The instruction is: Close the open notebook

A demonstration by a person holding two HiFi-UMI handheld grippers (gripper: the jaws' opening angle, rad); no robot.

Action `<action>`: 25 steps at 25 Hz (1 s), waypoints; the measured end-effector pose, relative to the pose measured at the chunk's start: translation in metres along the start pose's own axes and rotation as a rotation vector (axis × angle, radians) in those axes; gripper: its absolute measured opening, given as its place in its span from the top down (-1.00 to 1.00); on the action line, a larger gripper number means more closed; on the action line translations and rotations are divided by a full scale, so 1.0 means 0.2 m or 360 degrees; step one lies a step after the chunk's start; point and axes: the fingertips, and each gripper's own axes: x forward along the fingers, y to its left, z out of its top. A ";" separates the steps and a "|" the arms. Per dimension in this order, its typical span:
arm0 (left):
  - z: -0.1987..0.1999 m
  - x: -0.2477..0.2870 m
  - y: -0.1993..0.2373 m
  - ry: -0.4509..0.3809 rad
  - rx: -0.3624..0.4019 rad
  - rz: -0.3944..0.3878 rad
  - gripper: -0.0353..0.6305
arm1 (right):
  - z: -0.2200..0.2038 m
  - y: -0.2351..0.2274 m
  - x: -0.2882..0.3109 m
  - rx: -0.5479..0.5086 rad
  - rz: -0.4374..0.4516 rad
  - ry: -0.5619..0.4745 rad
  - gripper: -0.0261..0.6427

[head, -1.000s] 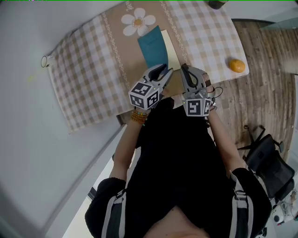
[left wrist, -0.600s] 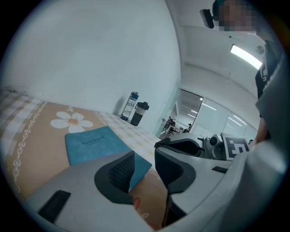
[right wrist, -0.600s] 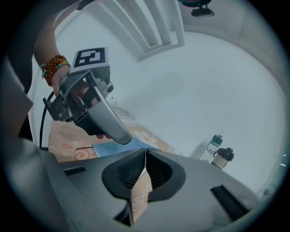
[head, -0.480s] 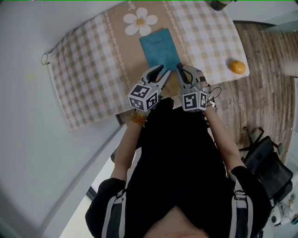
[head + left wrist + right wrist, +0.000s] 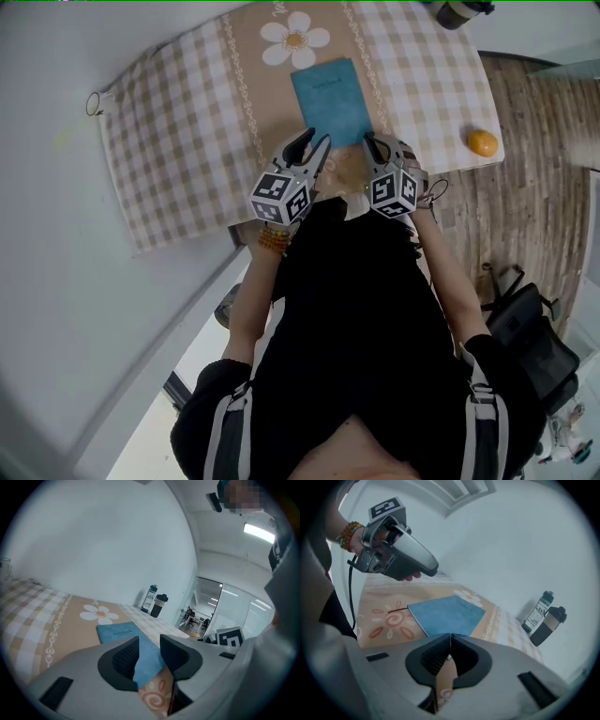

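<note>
The notebook (image 5: 336, 100) lies closed and flat on the beige table runner (image 5: 255, 103), blue cover up. It also shows in the left gripper view as the notebook (image 5: 117, 632) and in the right gripper view as the notebook (image 5: 447, 613). My left gripper (image 5: 309, 141) hovers just short of its near left corner, jaws open and empty (image 5: 149, 644). My right gripper (image 5: 370, 142) sits at the near right corner, jaws shut with nothing between them (image 5: 450, 639). Neither gripper touches the book.
The checked tablecloth (image 5: 169, 141) covers the table. An orange (image 5: 483, 142) lies near the right edge. Two bottles (image 5: 543, 616) stand at the far end, and a glass (image 5: 94, 103) at the far left corner. An office chair (image 5: 534, 337) stands on the wood floor to the right.
The blue cover, raised with a cream page showing a second ago, now lies flat and closed. Both grippers shifted toward the book's near edge; the right one sank.
</note>
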 end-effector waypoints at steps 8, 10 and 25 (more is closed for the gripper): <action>0.24 -0.10 0.03 -0.0288 0.0293 0.0215 0.62 | 0.29 -0.23 -0.21 0.0323 -0.0102 -0.0408 0.89; 0.31 -0.12 0.02 -0.0355 0.0373 0.0254 0.62 | 0.41 -0.34 -0.31 0.0401 -0.0165 -0.0541 0.89; 0.78 -0.39 -0.16 -0.0870 0.0605 0.0455 0.88 | 1.01 -0.49 -0.75 0.0480 -0.0334 -0.1165 0.90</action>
